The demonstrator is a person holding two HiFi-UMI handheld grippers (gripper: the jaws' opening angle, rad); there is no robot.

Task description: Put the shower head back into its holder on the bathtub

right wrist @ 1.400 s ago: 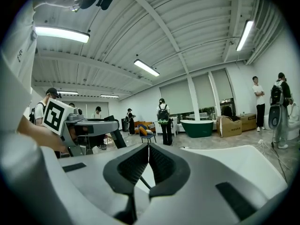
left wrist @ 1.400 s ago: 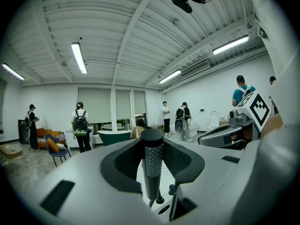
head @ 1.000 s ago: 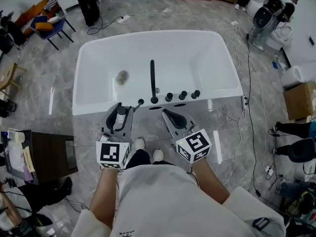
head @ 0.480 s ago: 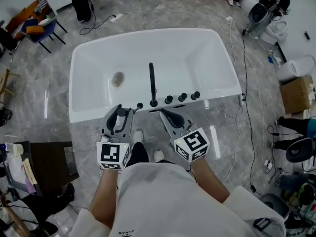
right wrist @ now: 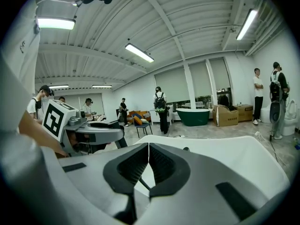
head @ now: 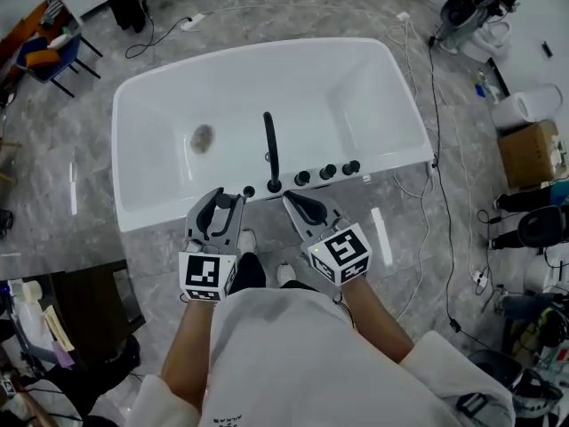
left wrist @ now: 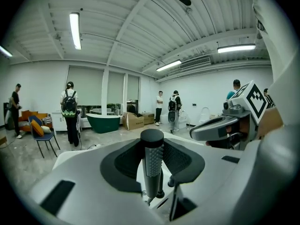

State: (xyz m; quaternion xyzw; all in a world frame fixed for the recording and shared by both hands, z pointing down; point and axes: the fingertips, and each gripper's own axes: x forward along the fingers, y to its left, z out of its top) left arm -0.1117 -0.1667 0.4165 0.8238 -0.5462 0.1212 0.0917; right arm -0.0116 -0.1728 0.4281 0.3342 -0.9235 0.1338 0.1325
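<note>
In the head view the white bathtub (head: 142, 163) lies crosswise ahead. On its near rim stand a black spout (head: 269, 149), three black knobs (head: 328, 172) and a small black holder (head: 249, 190). My left gripper (head: 221, 201) is shut on the shower head (head: 217, 217), a dark stick with a dotted grey face (left wrist: 153, 165), held just short of the rim and left of the holder. The right gripper (head: 294, 199) is shut and empty, its pads meeting (right wrist: 148, 146), beside the spout's base. Each gripper shows in the other's view: the right one (left wrist: 220, 128), the left one (right wrist: 96, 132).
A drain (head: 202, 137) sits in the tub floor. Cables (head: 442, 185) run over the grey floor at the right, near a cardboard box (head: 530, 154). A dark cabinet (head: 84, 314) stands at the lower left. Several people stand far across the room (left wrist: 69, 111).
Both grippers have moved forward and down toward the tub's near rim, the left still gripping the shower head. The tub has shifted up and left in the head view.
</note>
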